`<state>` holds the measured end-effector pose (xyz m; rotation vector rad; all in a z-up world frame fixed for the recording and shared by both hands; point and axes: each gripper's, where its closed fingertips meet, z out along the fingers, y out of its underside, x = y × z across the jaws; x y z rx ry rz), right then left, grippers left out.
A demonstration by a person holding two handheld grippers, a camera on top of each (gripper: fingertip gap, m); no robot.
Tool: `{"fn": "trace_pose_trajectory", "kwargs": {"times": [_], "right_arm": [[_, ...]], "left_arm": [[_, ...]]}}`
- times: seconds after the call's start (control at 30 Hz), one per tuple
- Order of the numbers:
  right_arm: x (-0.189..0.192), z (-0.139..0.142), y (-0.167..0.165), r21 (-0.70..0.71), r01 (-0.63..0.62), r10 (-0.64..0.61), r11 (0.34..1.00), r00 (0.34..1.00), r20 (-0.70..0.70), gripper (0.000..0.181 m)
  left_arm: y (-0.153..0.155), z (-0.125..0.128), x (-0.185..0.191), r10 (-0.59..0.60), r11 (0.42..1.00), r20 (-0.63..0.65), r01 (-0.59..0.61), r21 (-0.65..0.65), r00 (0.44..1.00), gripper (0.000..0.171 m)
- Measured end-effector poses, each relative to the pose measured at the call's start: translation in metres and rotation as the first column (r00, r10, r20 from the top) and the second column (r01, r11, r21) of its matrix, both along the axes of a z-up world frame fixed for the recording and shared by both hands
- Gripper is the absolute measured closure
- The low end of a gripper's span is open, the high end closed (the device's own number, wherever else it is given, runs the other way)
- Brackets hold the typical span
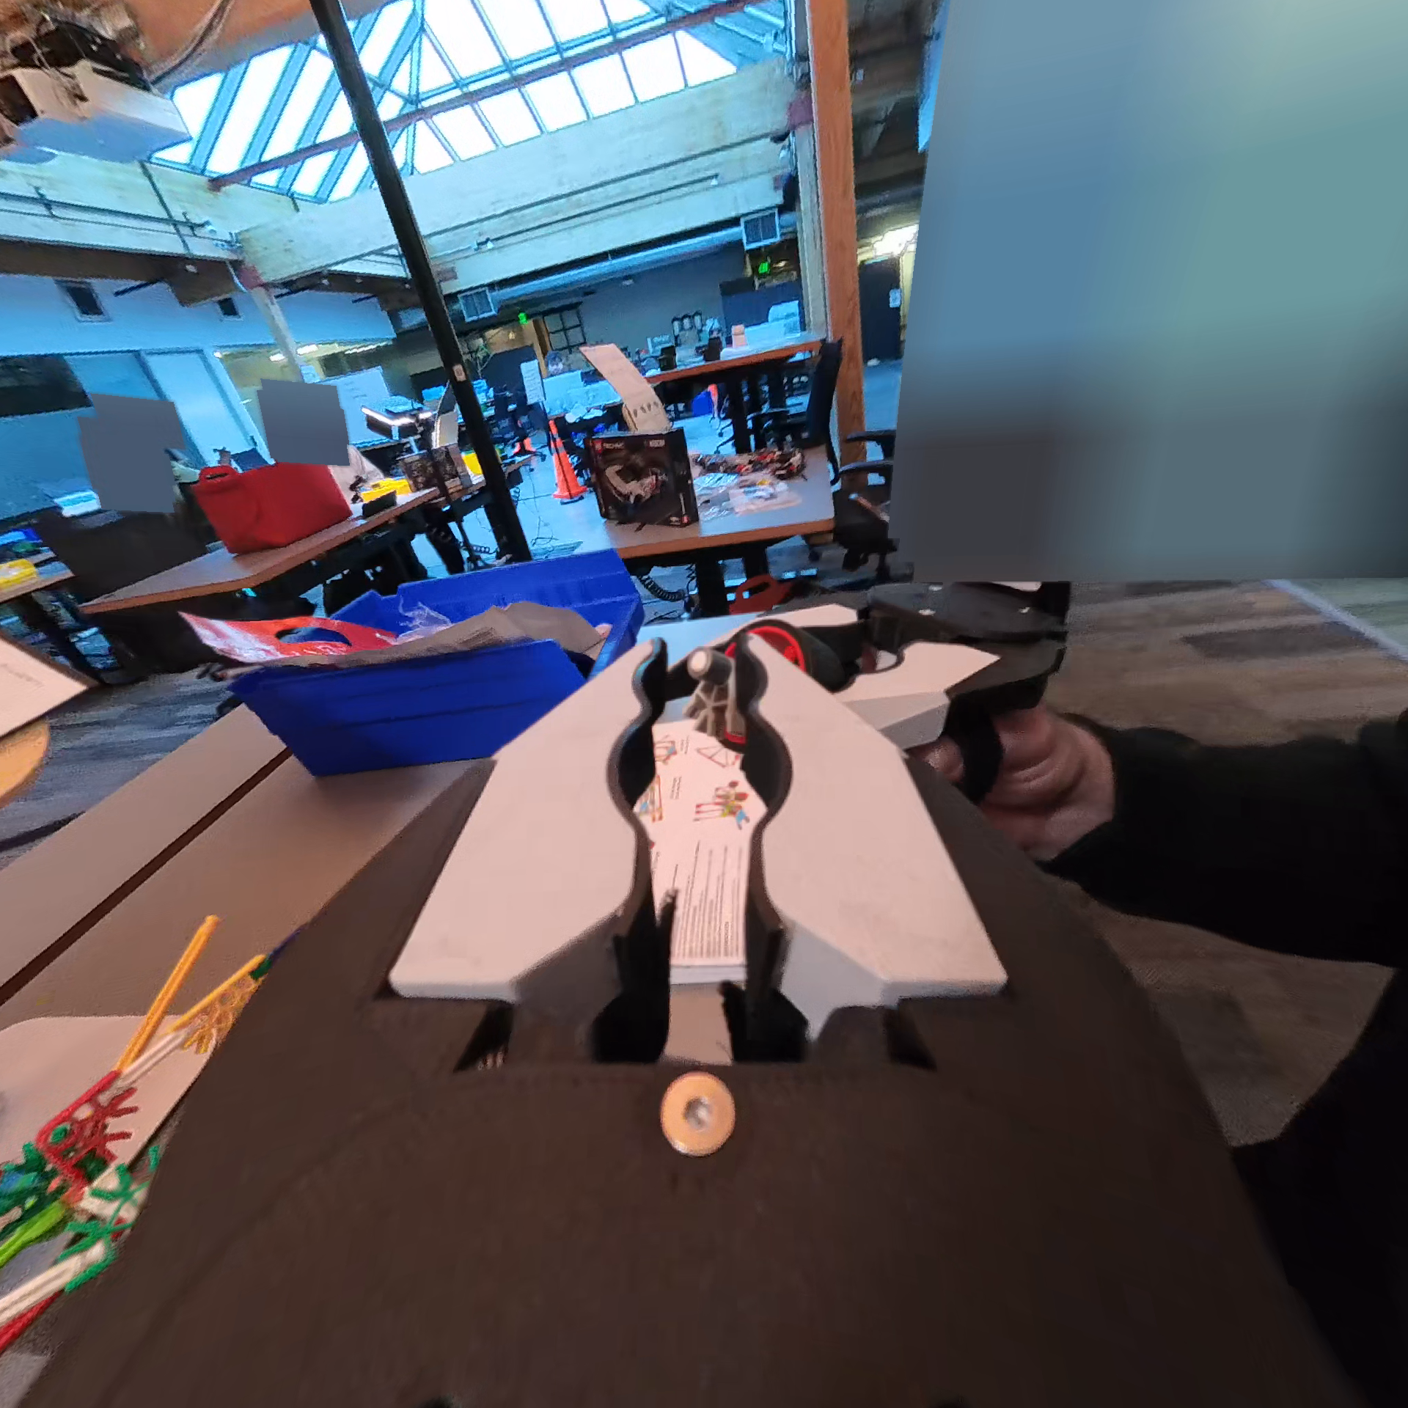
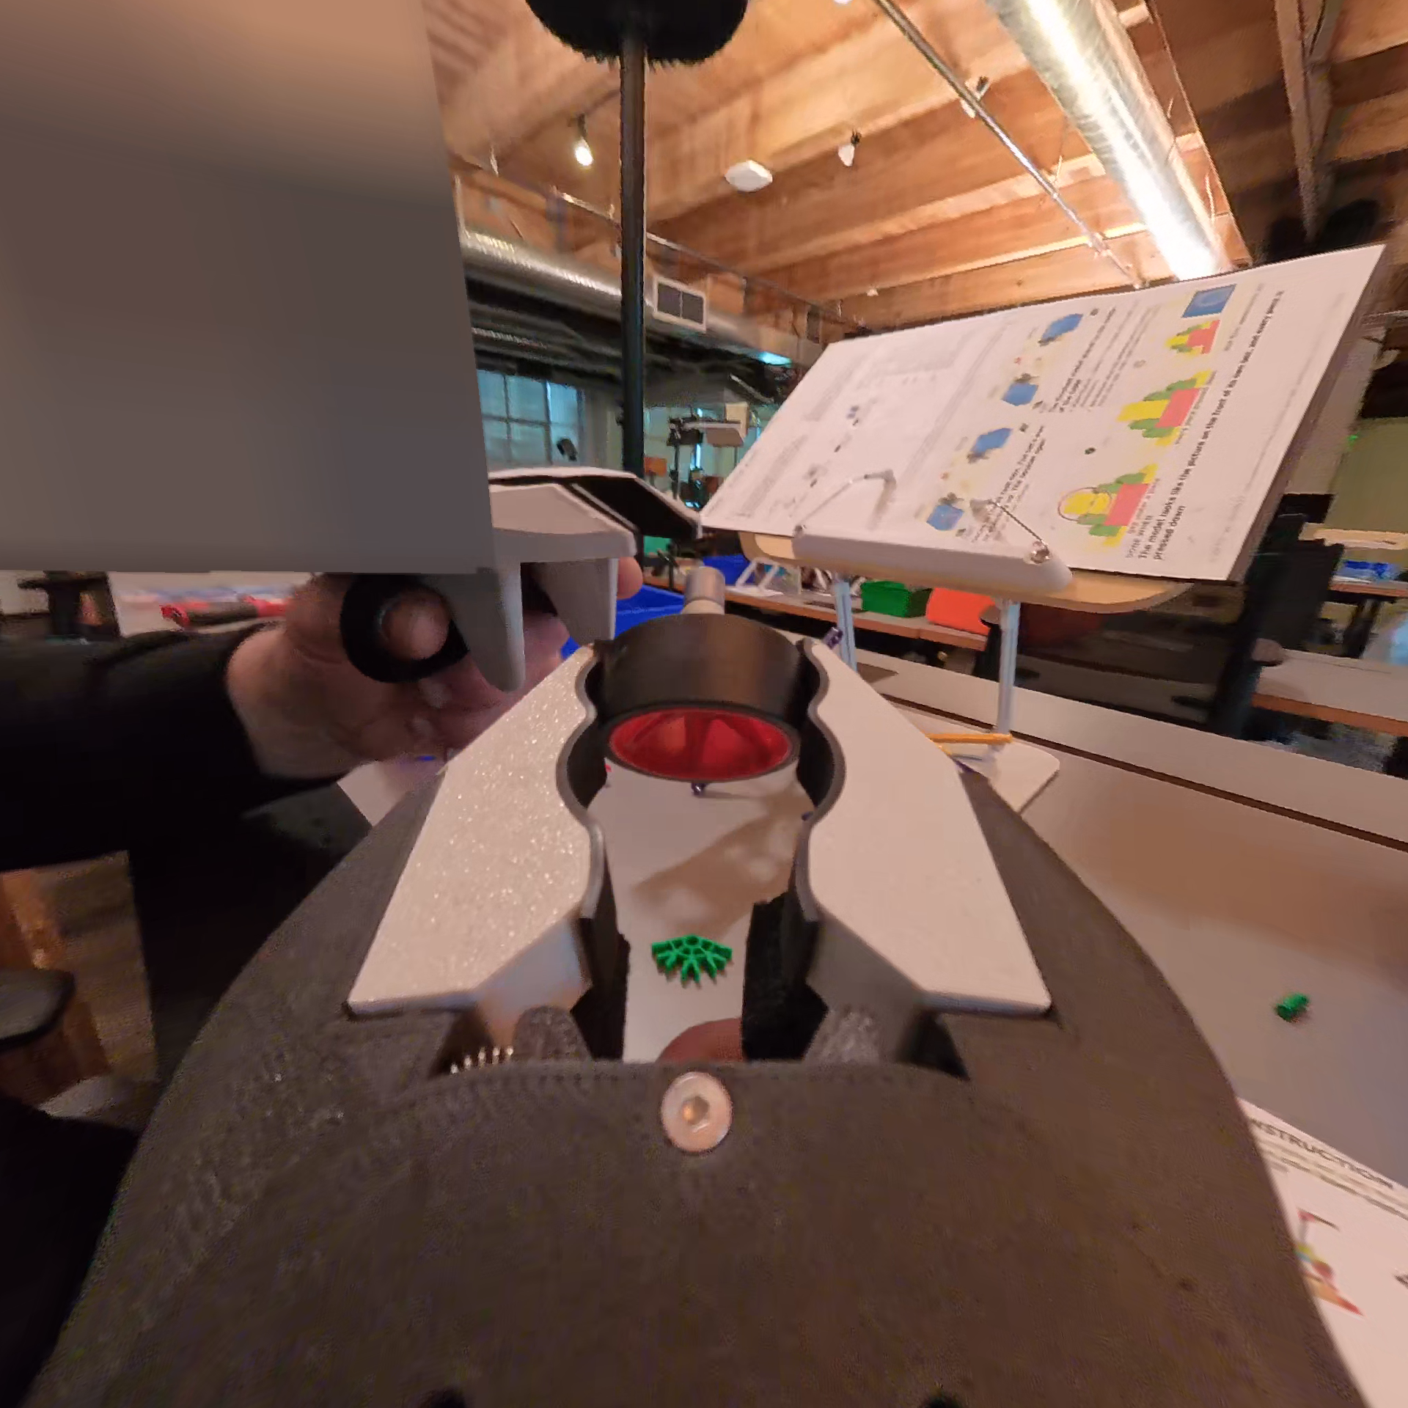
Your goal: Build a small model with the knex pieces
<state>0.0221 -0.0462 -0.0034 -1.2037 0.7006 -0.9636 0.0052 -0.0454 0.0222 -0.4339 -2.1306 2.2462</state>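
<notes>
Black toy wheel with red hub (image 2: 701,705) sits clamped between the right gripper (image 2: 699,686) fingertips, held up off the grey table (image 2: 1188,899). Only the right wrist view shows the hub face; the left wrist view catches just a sliver of the tyre (image 1: 792,648) behind a grey connector piece with a short grey peg (image 1: 712,689). That piece is pinched at the tips of the left gripper (image 1: 705,686), fingers nearly together (exact contact with the wheel hard to tell). The right view shows the peg end poking just above the tyre. Below the left gripper lies an instruction sheet (image 1: 705,853); a blue bin of bags (image 1: 457,686) stands beyond it, rod-and-connector model (image 1: 84,1143) at lower left. Right view adds a green snowflake connector (image 2: 691,956) on the table, a small green piece (image 2: 1293,1006) well apart, and a tilted instruction board on a stand (image 2: 1051,427).
</notes>
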Motion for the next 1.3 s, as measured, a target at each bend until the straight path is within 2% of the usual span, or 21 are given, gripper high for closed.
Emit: {"fn": "trace_pose_trajectory", "kwargs": {"times": [0.07,0.27,0.43,0.63,0.8,0.93,1.1,1.17,1.23,1.3], "right_arm": [[-0.003,0.003,0.0,0.024,-0.032,0.032,0.999,0.999,0.016,0.134],[-0.008,0.005,0.009,-0.024,-0.066,0.067,0.998,0.997,0.049,0.135],[-0.008,0.003,0.011,-0.033,-0.082,0.083,0.996,0.996,0.042,0.135],[-0.012,0.003,0.013,-0.035,-0.117,0.119,0.992,0.992,0.047,0.135],[-0.008,-0.001,0.011,-0.16,-0.01,0.021,0.987,0.997,0.068,0.136],[-0.001,-0.005,0.007,-0.273,0.105,-0.083,0.956,0.992,0.092,0.135],[0.006,-0.01,0.004,-0.438,0.274,-0.22,0.856,0.96,0.171,0.136],[0.007,-0.013,0.005,-0.441,0.255,-0.209,0.861,0.966,0.151,0.135],[0.008,-0.015,0.008,-0.372,0.156,-0.135,0.915,0.987,0.081,0.136],[0.008,-0.017,0.01,-0.35,0.094,-0.084,0.932,0.996,0.043,0.136]], "left_arm": [[-0.001,0.0,0.003,0.001,1.0,-0.03,-0.001,0.017,1.0,0.154],[-0.004,-0.007,-0.011,-0.132,0.984,-0.171,0.149,0.095,0.976,0.163],[-0.003,-0.01,-0.012,-0.152,0.976,-0.231,0.183,0.117,0.961,0.163],[-0.002,-0.009,-0.015,-0.164,0.974,-0.212,0.192,0.121,0.963,0.164],[-0.001,-0.013,-0.013,-0.169,0.971,-0.249,0.205,0.127,0.954,0.164],[-0.002,-0.018,-0.007,-0.147,0.972,-0.266,0.189,0.14,0.953,0.164],[-0.001,-0.023,-0.001,-0.123,0.972,-0.261,0.169,0.162,0.957,0.165],[0.0,-0.026,0.001,-0.129,0.967,-0.269,0.181,0.178,0.954,0.165],[0.001,-0.027,0.002,-0.123,0.969,-0.256,0.172,0.176,0.959,0.164],[0.001,-0.029,0.003,-0.121,0.969,-0.243,0.168,0.183,0.962,0.164]]}}
